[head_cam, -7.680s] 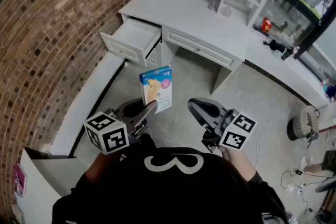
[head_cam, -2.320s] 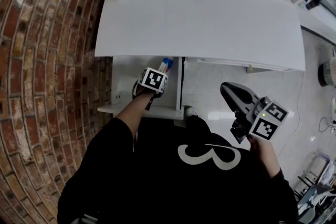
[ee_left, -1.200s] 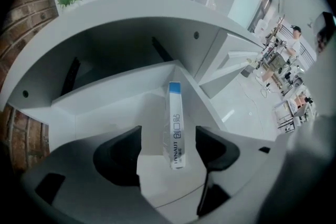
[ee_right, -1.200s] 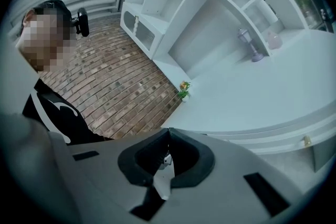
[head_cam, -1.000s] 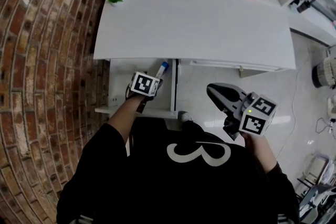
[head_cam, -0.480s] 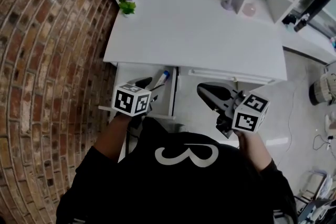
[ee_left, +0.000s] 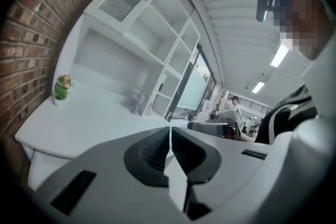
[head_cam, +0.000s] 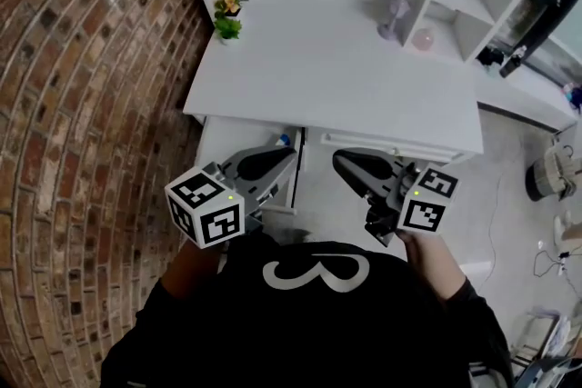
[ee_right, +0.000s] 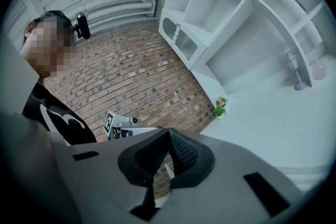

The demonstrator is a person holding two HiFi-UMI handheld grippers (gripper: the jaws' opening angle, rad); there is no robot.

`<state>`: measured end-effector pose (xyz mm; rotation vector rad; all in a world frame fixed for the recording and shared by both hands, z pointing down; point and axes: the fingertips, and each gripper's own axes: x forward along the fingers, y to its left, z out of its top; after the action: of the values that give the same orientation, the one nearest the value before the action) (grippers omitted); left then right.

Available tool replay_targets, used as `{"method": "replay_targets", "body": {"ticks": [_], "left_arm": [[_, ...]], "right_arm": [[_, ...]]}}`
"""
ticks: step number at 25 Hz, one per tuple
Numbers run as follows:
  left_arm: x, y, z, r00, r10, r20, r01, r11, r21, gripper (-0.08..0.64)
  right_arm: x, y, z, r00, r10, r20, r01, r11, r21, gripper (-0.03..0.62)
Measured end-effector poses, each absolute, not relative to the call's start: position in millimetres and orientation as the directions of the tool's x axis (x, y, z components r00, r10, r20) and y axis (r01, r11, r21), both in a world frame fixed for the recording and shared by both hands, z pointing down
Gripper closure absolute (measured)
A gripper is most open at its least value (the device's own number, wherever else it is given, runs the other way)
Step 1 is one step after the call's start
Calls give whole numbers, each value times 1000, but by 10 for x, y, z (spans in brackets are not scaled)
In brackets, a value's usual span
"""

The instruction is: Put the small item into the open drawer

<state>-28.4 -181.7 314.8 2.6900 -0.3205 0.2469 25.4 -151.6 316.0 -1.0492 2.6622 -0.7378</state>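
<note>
The white desk's left drawer (head_cam: 221, 141) stands pulled open under the desktop edge. Only a blue corner of the small box (head_cam: 285, 140) shows inside it, near the right wall; the rest is hidden behind my left gripper (head_cam: 293, 155). That gripper hovers above the drawer's front half, clear of the box, and its jaws are closing with nothing between them; in the left gripper view its pads (ee_left: 170, 128) nearly touch. My right gripper (head_cam: 336, 157) hangs beside it over the floor in front of the desk, shut and empty, its tips (ee_right: 168, 131) together.
A brick wall (head_cam: 82, 104) runs close along the left. On the desktop (head_cam: 336, 77) are a small potted plant (head_cam: 227, 16), a purple stand (head_cam: 394, 14) and a pink ball (head_cam: 423, 39) by the shelf unit. The closed middle drawer (head_cam: 400, 150) faces the right gripper.
My left gripper has pulled back out of the drawer without the box, which stays inside, and its jaws have come together. The view has drawn back from the desk.
</note>
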Motion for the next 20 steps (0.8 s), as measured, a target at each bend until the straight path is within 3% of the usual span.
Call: {"method": "replay_targets", "body": {"ticks": [5, 12, 20], "left_arm": [[-327, -1786, 2835, 978, -171, 117, -205, -882, 424, 557], [-373, -1763, 2765, 977, -172, 126, -208, -903, 376, 557], [-400, -1807, 2794, 977, -167, 132, -206, -895, 395, 557]], "right_arm": [[271, -1567, 3009, -707, -706, -45, -587, 621, -519, 583], [185, -1634, 2851, -695, -711, -111, -575, 641, -508, 583], [109, -1631, 2875, -715, -692, -103, -565, 658, -497, 583]]}}
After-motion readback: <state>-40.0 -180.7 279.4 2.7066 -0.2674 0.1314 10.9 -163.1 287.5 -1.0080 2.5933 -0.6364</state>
